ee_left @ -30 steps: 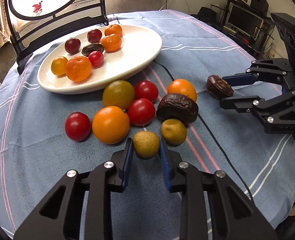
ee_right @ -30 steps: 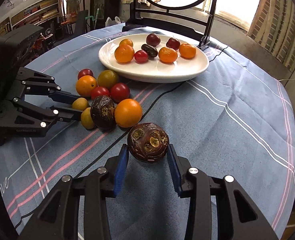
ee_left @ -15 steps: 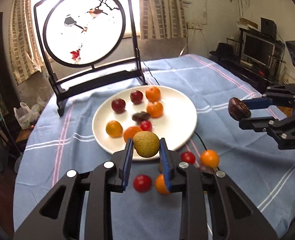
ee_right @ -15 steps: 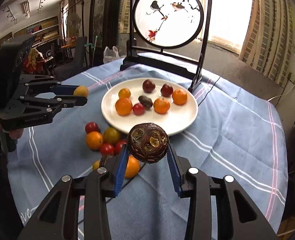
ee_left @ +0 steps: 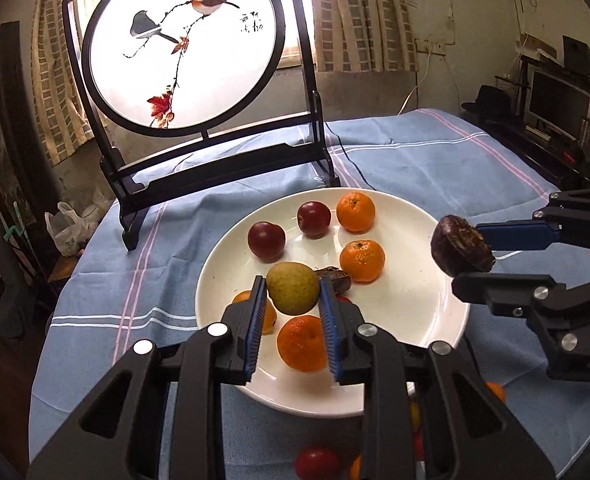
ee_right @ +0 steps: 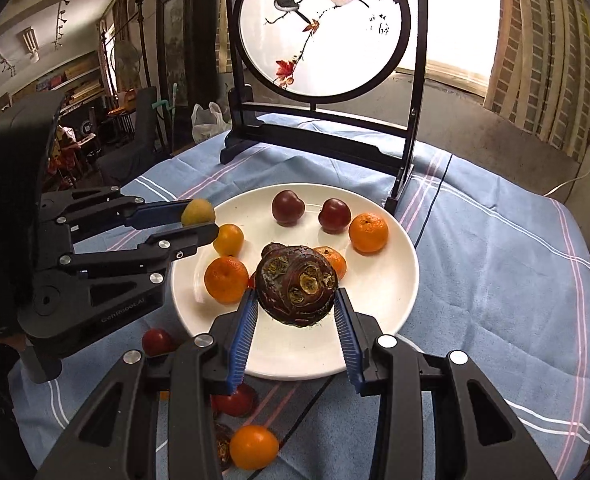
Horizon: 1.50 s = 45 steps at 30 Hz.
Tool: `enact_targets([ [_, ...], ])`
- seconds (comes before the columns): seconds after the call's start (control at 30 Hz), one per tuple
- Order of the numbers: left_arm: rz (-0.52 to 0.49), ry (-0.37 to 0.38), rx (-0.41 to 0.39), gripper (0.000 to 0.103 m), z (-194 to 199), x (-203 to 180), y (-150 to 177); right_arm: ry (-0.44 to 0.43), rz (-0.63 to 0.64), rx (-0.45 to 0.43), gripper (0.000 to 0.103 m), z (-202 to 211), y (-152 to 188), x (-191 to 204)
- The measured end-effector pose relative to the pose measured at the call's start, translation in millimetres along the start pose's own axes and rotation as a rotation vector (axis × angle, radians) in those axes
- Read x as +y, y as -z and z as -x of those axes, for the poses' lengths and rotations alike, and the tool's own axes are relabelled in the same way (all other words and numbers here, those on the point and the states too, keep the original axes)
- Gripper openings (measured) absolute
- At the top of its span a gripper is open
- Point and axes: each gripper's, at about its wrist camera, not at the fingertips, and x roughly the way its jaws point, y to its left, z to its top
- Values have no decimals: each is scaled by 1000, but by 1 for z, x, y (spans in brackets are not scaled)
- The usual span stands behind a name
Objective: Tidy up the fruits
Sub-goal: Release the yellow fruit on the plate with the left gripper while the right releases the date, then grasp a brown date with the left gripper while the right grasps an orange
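The right gripper (ee_right: 295, 312) clamps a dark wrinkled fruit (ee_right: 296, 285) above the white plate (ee_right: 387, 292). At nine o'clock, the left gripper (ee_right: 199, 222) grips a small yellow-green fruit (ee_right: 197, 212) over the plate's rim.

A: Place type?

B: A lived-in home, a cluttered sitting or dining room.

A: Evidence?

B: Round table under a blue striped cloth (ee_left: 415, 160). White plate (ee_left: 415, 304) of fruit. Painted bird screen (ee_left: 183, 52) in a black stand, backlit by a window. Checked curtains (ee_left: 359, 16). Monitor (ee_left: 555, 100) on a side shelf. Framed picture (ee_right: 175, 36), standing fan (ee_right: 127, 60), shelves (ee_right: 75, 84) of books, plastic bag (ee_right: 207, 120) on the floor.
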Motion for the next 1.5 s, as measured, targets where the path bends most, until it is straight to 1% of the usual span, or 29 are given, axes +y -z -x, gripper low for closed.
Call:
enact_targets([
  [0.23, 14, -24, 53, 26, -24, 8, 1, 1, -4, 34, 40, -24, -3, 0],
  [0.3, 15, -20, 73, 26, -30, 8, 1, 7, -8, 46, 40, -31, -3, -2],
  [0.33, 12, -19, 82, 29, -32, 7, 2, 2, -13, 57, 41, -35, -3, -3],
  [0.37, 9, -27, 89, 36, -35, 6, 2, 0, -15, 70, 44, -39, -3, -4],
  [0.4, 7, -35, 92, 56, -36, 6, 3, 9, -14, 78, 53, -42, -3, -4],
  [0.43, 10, -45, 85, 66, -35, 7, 5, 25, -18, 70, 54, -42, -3, -5],
  [0.47, 11, -48, 76, 66, -33, 8, 6, 26, -26, 58, 54, -39, -2, -6],
  [0.57, 11, -27, 77, 66, -23, 14, 13, -9, -21, 36, 54, -18, 7, -5],
  [0.7, 14, -6, 77, 66, -3, 24, 28, -64, 78, 44, 54, 16, 38, 16],
  [0.77, 24, 19, 86, 69, 7, 27, 38, -88, 162, 55, 54, 31, 60, 33],
  [0.8, 30, 24, 90, 69, 12, 28, 42, -85, 203, 63, 54, 37, 70, 40],
  [0.87, 35, 56, 91, 69, 24, 29, 53, -51, 264, 85, 54, 40, 88, 49],
  [0.93, 25, 69, 97, 70, 34, 26, 63, -10, 306, 121, 54, 36, 101, 49],
  [1.0, 13, 85, 101, 73, 43, 23, 74, 44, 347, 144, 54, 29, 109, 45],
  [1.1, 0, 111, 112, 74, 54, 18, 85, 44, 391, 154, 53, 19, 112, 45],
  [1.13, -9, 124, 113, 74, 58, 14, 88, 33, 403, 156, 53, 15, 111, 46],
  [1.2, -40, 159, 114, 74, 63, 4, 91, 46, 431, 162, 51, 5, 108, 49],
  [1.23, -61, 181, 116, 74, 65, -3, 91, 27, 426, 174, 47, -1, 107, 48],
  [1.27, -94, 204, 117, 74, 67, -12, 92, -2, 416, 188, 36, -5, 106, 48],
  [1.3, -124, 219, 115, 74, 69, -21, 93, -17, 410, 191, 36, -6, 106, 49],
  [1.4, -196, 267, 102, 74, 70, -48, 93, -20, 381, 189, 36, 0, 106, 45],
  [1.5, -247, 305, 100, 74, 65, -72, 90, -12, 308, 178, 36, 14, 108, 29],
])
